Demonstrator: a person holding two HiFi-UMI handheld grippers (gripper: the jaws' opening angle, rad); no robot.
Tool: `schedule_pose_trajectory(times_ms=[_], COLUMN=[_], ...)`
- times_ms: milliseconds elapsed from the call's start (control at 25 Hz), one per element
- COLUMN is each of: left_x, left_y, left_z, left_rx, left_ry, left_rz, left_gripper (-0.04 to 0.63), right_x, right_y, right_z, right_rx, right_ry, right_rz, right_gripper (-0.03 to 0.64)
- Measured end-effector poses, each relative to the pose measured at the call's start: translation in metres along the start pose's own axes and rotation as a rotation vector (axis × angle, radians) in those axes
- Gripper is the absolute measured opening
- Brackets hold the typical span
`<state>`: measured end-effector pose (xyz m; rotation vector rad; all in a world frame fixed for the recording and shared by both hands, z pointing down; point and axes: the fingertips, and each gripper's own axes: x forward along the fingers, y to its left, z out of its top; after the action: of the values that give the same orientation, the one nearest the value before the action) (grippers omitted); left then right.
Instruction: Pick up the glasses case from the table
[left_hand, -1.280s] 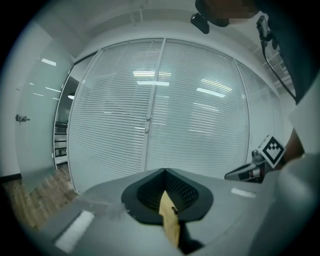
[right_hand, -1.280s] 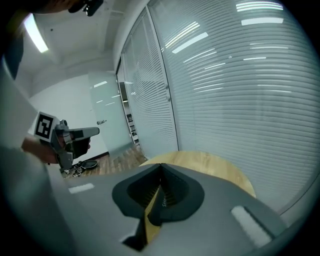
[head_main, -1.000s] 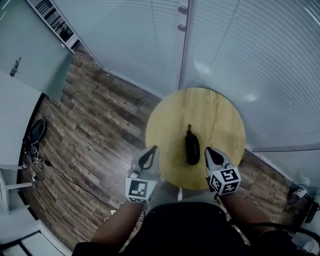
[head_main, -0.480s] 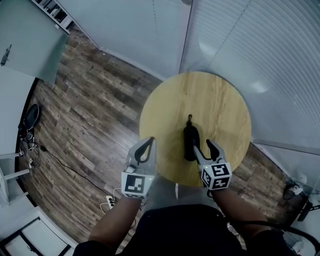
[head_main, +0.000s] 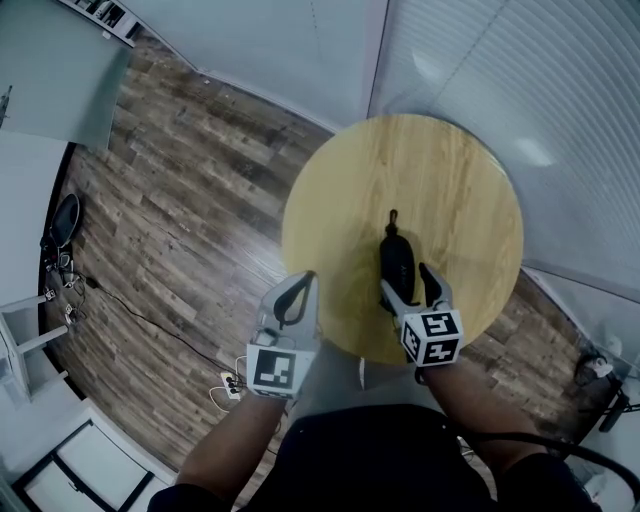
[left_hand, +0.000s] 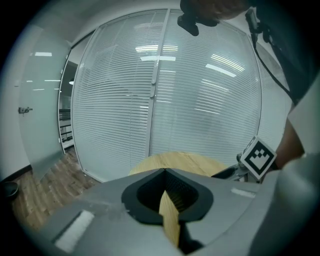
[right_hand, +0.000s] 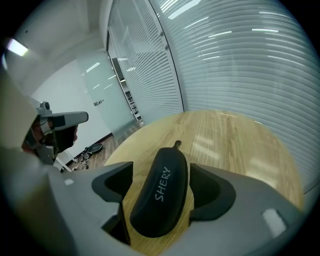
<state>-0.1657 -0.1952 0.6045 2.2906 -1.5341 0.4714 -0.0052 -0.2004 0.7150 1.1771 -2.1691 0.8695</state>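
Note:
A black glasses case (head_main: 397, 255) printed SHERY lies lengthwise on the round wooden table (head_main: 440, 170), near its front edge. My right gripper (head_main: 408, 286) is lowered over the case's near end, one finger on each side of it. In the right gripper view the case (right_hand: 160, 192) fills the gap, the jaws of the right gripper (right_hand: 162, 186) are opening, and the pads stand clear of its sides. My left gripper (head_main: 293, 300) hovers at the table's left front rim, over the floor, with its fingers together and nothing in them. The left gripper (left_hand: 167, 192) points toward the table (left_hand: 175, 160).
Glass walls with white blinds curve round the far and right sides of the table (right_hand: 235, 135). Dark wood plank floor (head_main: 190, 200) spreads to the left, with a power strip and cables (head_main: 232, 385) on it. The person's body fills the bottom of the head view.
Both grippers have come down. The right gripper's jaws have gone from shut to wide and moved forward over the near end of the case. The left gripper stays shut.

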Motion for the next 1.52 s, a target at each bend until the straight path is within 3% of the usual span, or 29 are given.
schedule_pose_trajectory(times_ms=[320,840,1240,1440,1520], left_x=[0.0,-0.007,-0.015,-0.013,-0.012], left_y=[0.008,0.021,-0.005,-0.03,-0.036], left_z=[-0.013,-0.026,0.001,0.023,0.029], left_rx=[-0.071,-0.069,-0.038,-0.003,0.044], left_ry=[0.023,0.039,-0.004,-0.034,-0.043], left_rz=[0.027,0.039,-0.005,-0.044,-0.057], left_gripper=[0.005,0.005,0.005,0.004,0.005], right_x=[0.024,0.053,0.014,-0.014,-0.025], right_y=[-0.006,-0.001,-0.004,-0.013,-0.014], right_z=[-0.025,-0.037,-0.013,-0.007,-0.001], right_rx=[-0.01,0.034,0.001,0.019,0.018], right_ry=[0.09,0.173,0.085,0.065,0.046], right_rz=[-0.007,0.027,0.066,0.063,0.064], right_gripper=[0.371,0.387,0.367,0.365,0.364])
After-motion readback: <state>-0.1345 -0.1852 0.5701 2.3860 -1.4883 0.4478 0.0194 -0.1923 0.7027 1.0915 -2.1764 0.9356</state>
